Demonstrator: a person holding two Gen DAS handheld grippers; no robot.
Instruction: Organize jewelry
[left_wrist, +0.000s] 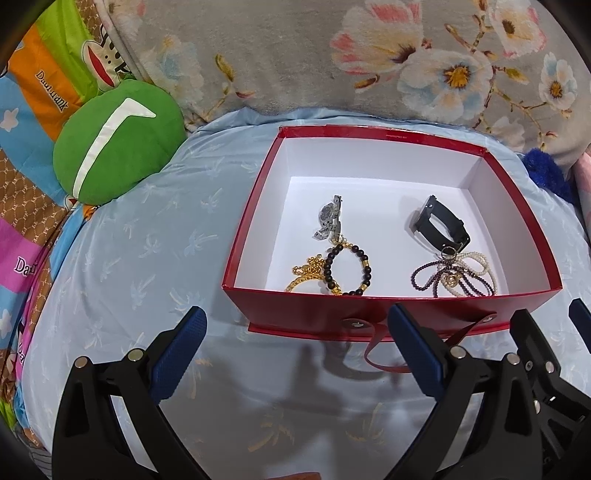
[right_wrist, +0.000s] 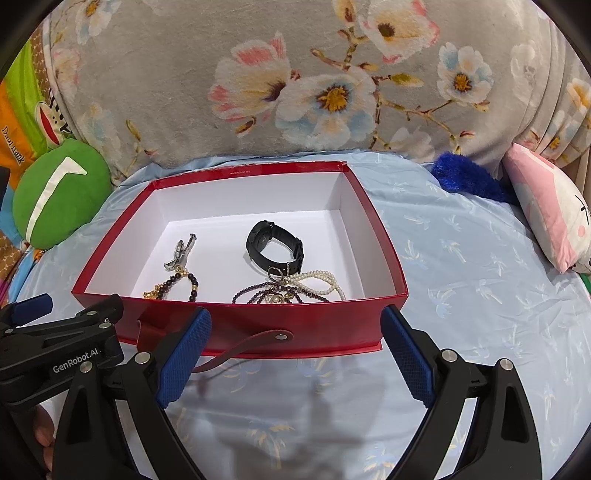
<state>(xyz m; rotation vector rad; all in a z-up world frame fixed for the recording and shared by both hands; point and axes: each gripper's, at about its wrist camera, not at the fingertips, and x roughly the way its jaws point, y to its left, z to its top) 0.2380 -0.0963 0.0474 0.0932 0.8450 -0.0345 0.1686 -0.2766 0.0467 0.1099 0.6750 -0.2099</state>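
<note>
Both grippers hover low over the pale blue bedsheet, the left gripper and right gripper each spread wide and holding nothing. Just ahead of their fingertips sits the red box, open-topped, against a floral blanket. Inside lie a silver watch, black watch, bead bracelet and pearl strands. Sheet lies bare on either side.
</note>
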